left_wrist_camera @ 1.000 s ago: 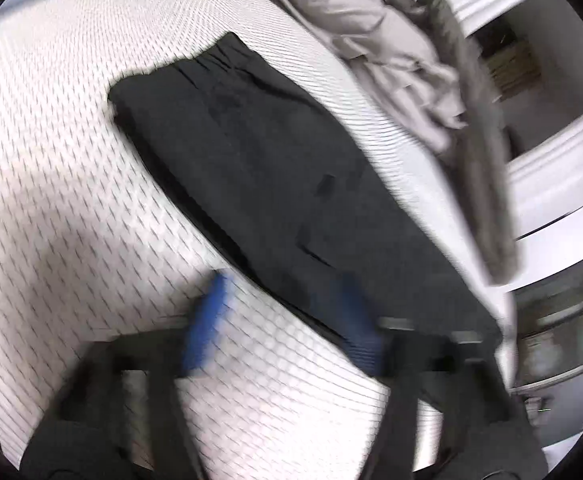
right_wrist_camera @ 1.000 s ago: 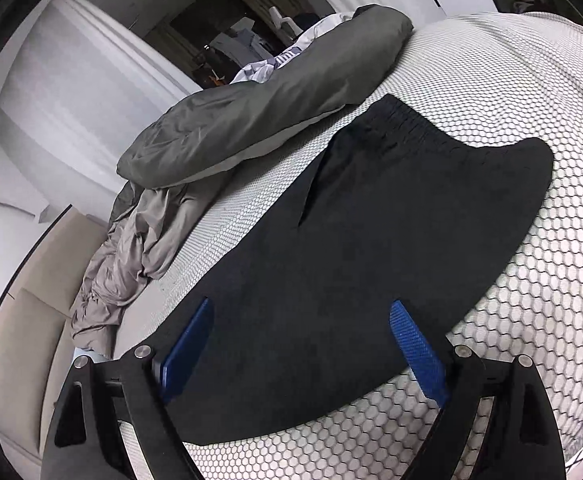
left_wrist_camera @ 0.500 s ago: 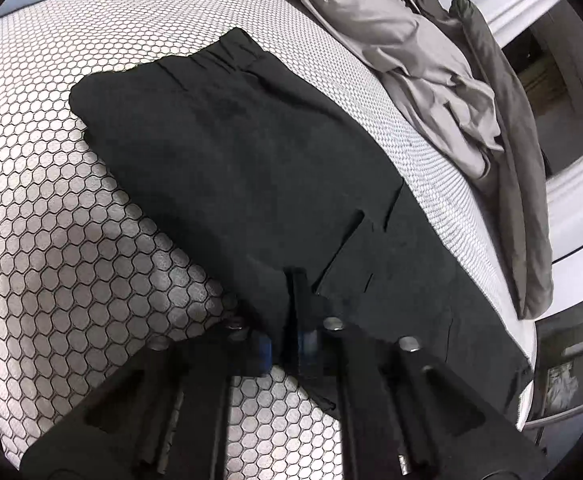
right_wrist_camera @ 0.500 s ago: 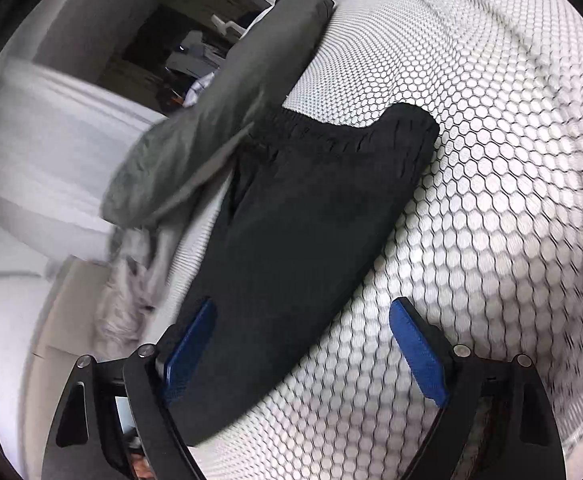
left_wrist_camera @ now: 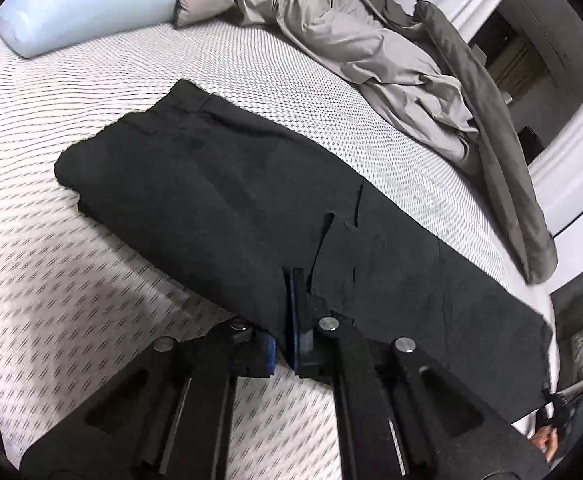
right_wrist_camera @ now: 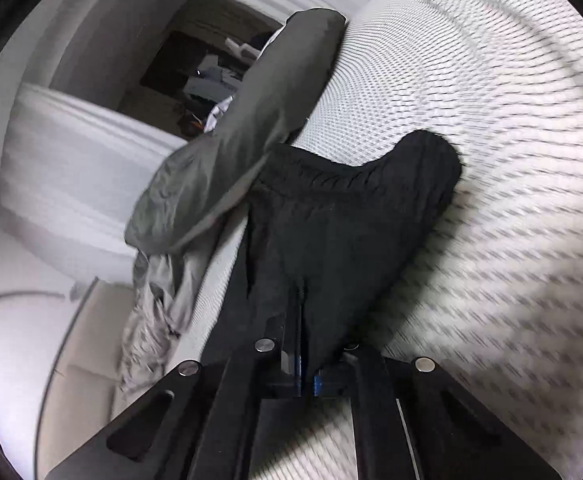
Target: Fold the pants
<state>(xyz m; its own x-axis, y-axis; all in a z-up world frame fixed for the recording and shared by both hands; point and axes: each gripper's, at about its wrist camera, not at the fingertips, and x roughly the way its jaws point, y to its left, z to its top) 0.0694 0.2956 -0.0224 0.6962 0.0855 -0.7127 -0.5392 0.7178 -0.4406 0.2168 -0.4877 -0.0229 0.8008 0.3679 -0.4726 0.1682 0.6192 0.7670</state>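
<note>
Both the left tongs and the right tongs are clamped on the black pants lying on the bed.

The long black fabric pants are being lain across the white honeycomb-patterned mattress, crumpled grey bedding being heaped along its far edge.

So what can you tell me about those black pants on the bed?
The black pants look like soft, matte cloth, lying flat and lengthwise on the white honeycomb-patterned mattress. A gathered waistband is at the far end and a pocket slit shows mid-leg. The left gripper and the right gripper each pinch an edge. A grey blanket overlaps the waistband corner.
</note>
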